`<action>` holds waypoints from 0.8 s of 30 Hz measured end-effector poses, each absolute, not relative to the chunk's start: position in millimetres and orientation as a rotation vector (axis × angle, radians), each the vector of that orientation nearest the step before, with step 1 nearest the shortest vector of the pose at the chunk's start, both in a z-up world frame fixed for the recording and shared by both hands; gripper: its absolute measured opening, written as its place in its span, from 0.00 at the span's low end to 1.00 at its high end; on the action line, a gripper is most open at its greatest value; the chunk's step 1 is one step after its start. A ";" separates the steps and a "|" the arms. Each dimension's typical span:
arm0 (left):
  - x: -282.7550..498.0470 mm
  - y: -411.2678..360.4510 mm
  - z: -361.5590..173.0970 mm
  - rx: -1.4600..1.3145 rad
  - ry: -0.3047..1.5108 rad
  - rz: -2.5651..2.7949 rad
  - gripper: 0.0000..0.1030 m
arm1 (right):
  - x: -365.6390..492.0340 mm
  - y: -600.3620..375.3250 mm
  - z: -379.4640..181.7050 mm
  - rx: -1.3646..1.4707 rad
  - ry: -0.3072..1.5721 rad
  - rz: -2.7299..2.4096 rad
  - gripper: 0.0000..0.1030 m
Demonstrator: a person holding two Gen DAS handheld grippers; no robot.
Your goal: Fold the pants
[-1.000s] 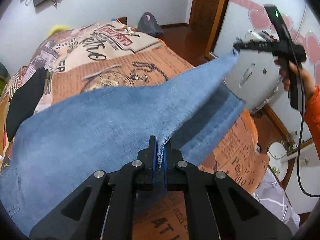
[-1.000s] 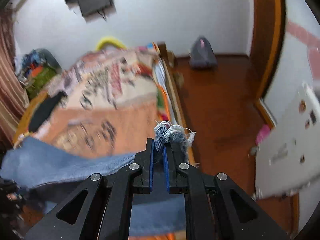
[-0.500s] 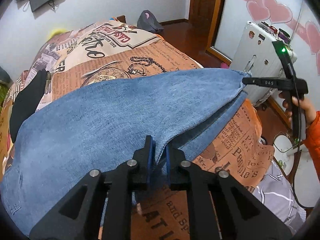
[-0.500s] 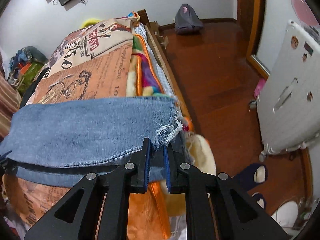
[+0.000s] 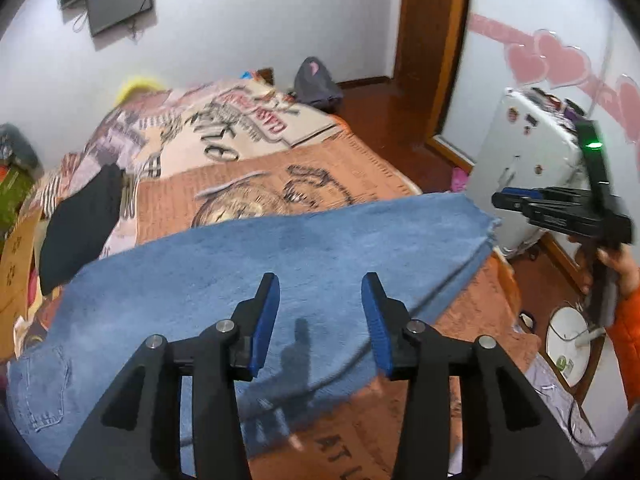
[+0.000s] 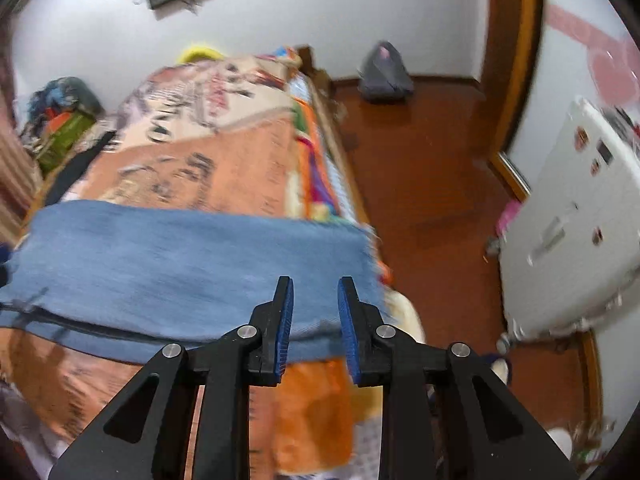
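Blue jeans (image 5: 248, 280) spread flat across the bed (image 5: 340, 168), 1 leg laid over the other, frayed hems at the bed's right edge. Left gripper (image 5: 320, 312) just opened, jaws parted, nothing between the pads. Right gripper (image 6: 314, 320) likewise freshly released and empty, hanging over the hem end. Risk from here: hems probably overhanging the edge, though blur hides it, so denim could slide floorward; top leg may sit skewed, spoiling the next fold.

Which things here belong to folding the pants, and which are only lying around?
Belong to the job:
blue jeans, lying on the bed
left gripper, open
right gripper, open

Only lying around:
black cloth on the bed
grey bag on the floor
white suitcase
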State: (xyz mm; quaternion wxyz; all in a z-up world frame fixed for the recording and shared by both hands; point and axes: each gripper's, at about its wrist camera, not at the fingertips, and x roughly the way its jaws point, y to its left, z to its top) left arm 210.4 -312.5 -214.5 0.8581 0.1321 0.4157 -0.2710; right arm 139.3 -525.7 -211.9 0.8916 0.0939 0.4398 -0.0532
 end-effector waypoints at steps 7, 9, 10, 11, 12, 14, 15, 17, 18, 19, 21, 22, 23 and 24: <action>216.0 -313.2 -263.0 0.295 0.957 -0.538 0.41 | 162.3 -461.4 -215.3 0.238 0.895 0.077 0.34; 207.5 -314.5 -264.8 0.311 0.932 -0.531 0.42 | 164.2 -443.9 -222.2 0.262 0.902 0.128 0.34; 204.7 -314.7 -264.6 0.315 0.928 -0.533 0.42 | 166.2 -433.4 -228.5 0.264 0.915 0.153 0.34; 202.6 -313.1 -263.8 0.308 0.926 -0.543 0.42 | 166.9 -426.8 -232.8 0.260 0.926 0.161 0.35; 201.9 -311.1 -262.6 0.296 0.930 -0.554 0.42 | 167.8 -419.7 -239.8 0.246 0.949 0.167 0.35; 202.9 -303.4 -258.4 0.264 0.940 -0.567 0.42 | 168.6 -409.7 -258.3 0.224 1.012 0.174 0.35; 204.2 -298.9 -255.0 0.248 0.937 -0.562 0.42 | 166.9 -407.5 -266.4 0.220 1.036 0.178 0.35; 207.7 -282.6 -243.6 0.205 0.919 -0.542 0.42 | 160.3 -408.8 -269.6 0.218 1.030 0.176 0.35; 209.8 -274.6 -237.8 0.189 0.911 -0.532 0.42 | 159.5 -410.5 -267.2 0.218 1.041 0.174 0.36; 211.8 -261.7 -228.7 0.171 0.894 -0.514 0.42 | 160.3 -412.4 -263.4 0.219 1.054 0.170 0.36; 215.9 -239.3 -212.4 0.146 0.861 -0.481 0.44 | 162.0 -414.6 -253.6 0.215 1.053 0.163 0.36; 217.7 -224.2 -201.9 0.136 0.838 -0.458 0.47 | 162.8 -413.5 -244.3 0.199 1.036 0.162 0.36; 220.0 -210.7 -193.0 0.128 0.818 -0.434 0.50 | 165.1 -408.7 -238.2 0.184 1.024 0.161 0.36; 221.1 -195.0 -182.7 0.121 0.793 -0.405 0.51 | 167.4 -404.7 -230.9 0.167 1.008 0.164 0.36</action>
